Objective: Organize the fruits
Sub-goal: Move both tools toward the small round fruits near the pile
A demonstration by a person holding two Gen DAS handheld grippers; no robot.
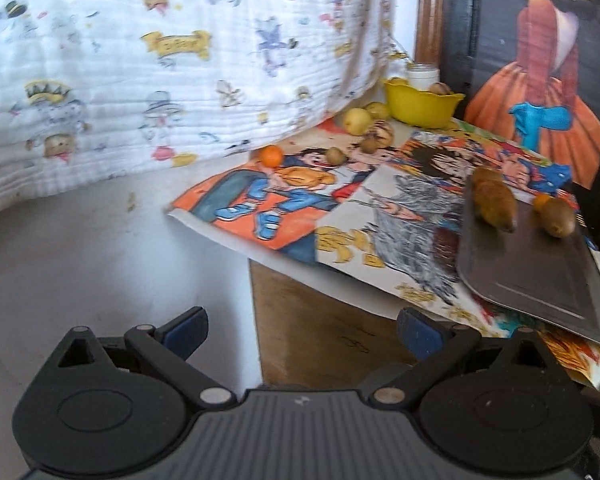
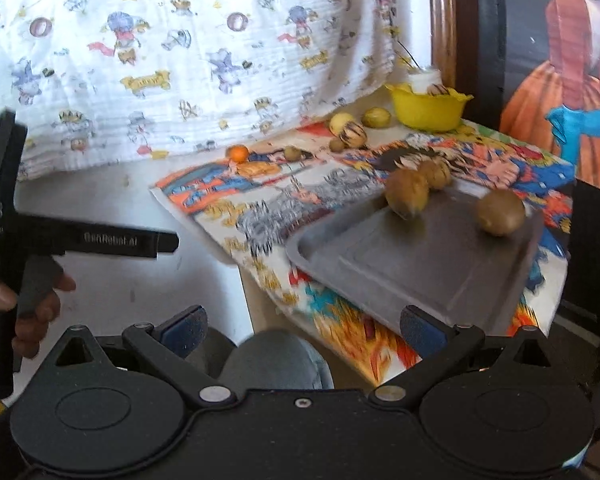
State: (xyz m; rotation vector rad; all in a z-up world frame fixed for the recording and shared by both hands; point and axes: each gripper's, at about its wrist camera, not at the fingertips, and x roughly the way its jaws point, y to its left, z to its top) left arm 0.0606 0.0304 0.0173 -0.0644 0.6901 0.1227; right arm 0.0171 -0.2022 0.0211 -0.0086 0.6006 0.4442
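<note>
Grey metal tray (image 2: 420, 256) sits on cartoon-print cloth (image 2: 260, 216) w/ 3 kiwis (image 2: 500, 213) at its far end. Orange (image 2: 238, 153), pears (image 2: 341, 122) & yellow bowl (image 2: 428, 109) lie toward 12 o'clock. Left gripper (image 1: 302, 330) & right gripper (image 2: 302, 330) both hang w/ fingers apart, nothing between, short of table edge

The left gripper (image 1: 302, 330) hangs at six o'clock, jaws spread wide and empty. At three o'clock a grey tray (image 1: 540, 276) holds two kiwis (image 1: 494, 200), on a cartoon poster (image 1: 340, 208) covering the table (image 1: 320, 340). Toward one o'clock sit a yellow bowl (image 1: 422, 106), pears (image 1: 357, 121) and a tangerine (image 1: 271, 156).
</note>
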